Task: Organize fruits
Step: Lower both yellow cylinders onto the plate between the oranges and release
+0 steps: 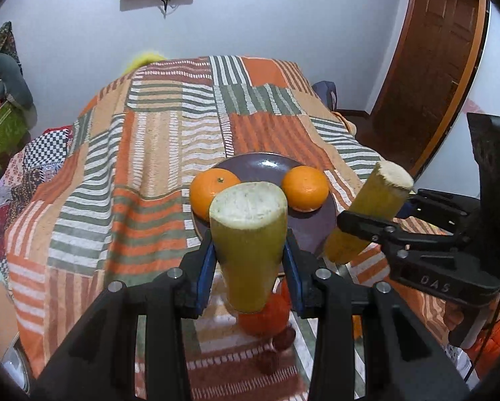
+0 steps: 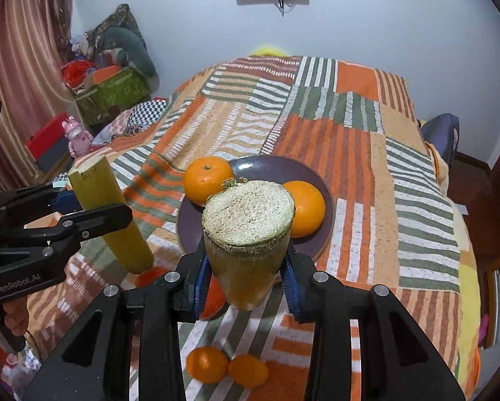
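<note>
My left gripper (image 1: pixel 250 264) is shut on a yellow-green sugarcane piece (image 1: pixel 248 234), held upright above the bed. My right gripper (image 2: pixel 246 267) is shut on a second sugarcane piece (image 2: pixel 248 234), also upright. Each gripper shows in the other's view: the right one (image 1: pixel 370 227) with its cane (image 1: pixel 370 207), the left one (image 2: pixel 92 220) with its cane (image 2: pixel 112 214). A dark purple plate (image 1: pixel 263 163) lies just ahead with two oranges (image 1: pixel 213 190) (image 1: pixel 305 187) on it. It also shows in the right wrist view (image 2: pixel 270 167) with both oranges (image 2: pixel 208 180) (image 2: pixel 306 207).
A striped orange, green and white blanket (image 2: pixel 350 133) covers the bed. Loose oranges (image 2: pixel 206 364) (image 2: pixel 248 371) and a red-orange fruit (image 1: pixel 266 317) lie on it below the grippers. Two small dark red fruits (image 1: pixel 283 337) lie near. Boxes and clutter (image 2: pixel 109 93) stand left; a wooden door (image 1: pixel 433 67) stands right.
</note>
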Available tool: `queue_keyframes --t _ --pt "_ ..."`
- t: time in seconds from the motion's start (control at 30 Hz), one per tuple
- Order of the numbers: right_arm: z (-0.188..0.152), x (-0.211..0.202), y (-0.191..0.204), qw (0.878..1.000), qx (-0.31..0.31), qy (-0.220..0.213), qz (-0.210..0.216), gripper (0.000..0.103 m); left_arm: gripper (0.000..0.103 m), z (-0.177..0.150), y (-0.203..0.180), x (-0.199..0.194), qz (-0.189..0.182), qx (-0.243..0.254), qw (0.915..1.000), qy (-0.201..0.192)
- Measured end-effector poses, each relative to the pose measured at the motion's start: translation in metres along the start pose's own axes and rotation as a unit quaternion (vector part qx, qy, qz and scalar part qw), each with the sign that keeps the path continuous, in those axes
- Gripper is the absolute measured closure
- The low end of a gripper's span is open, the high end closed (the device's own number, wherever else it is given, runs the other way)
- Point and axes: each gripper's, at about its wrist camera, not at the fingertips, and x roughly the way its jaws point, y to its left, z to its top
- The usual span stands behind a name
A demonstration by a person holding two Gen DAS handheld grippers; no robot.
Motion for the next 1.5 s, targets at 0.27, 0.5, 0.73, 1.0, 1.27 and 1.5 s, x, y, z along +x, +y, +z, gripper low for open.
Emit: queue_keyframes --t 0.27,0.5,0.73,1.0,1.27,1.5 --pt "0.002 0.028 -0.009 1.0 0.009 0.017 0.011 0.069 0.065 0.01 -0.002 0.043 -0.012 0.005 0.9996 0.025" --pt "0.007 0.041 -0.012 0.999 0.016 0.017 0.022 0.069 0.065 0.019 0.004 0.064 -0.018 -0.008 0.9994 0.028" --pt "0.012 0.046 -0.013 0.999 0.019 0.016 0.026 0.068 0.065 0.025 0.012 0.075 -0.014 -0.021 0.9992 0.032" --pt "0.009 0.054 -0.014 1.0 0.007 0.026 0.008 0.067 0.065 0.027 0.009 0.082 0.001 -0.007 0.9993 0.038" --pt "-0.001 0.057 -0.009 0.999 -0.028 0.036 0.0 0.064 0.065 0.026 0.001 0.086 0.004 0.009 0.9992 0.039" --pt "-0.007 0.059 -0.011 0.999 -0.023 0.048 0.006 0.064 0.065 0.022 0.004 0.084 0.008 0.004 0.999 0.044"
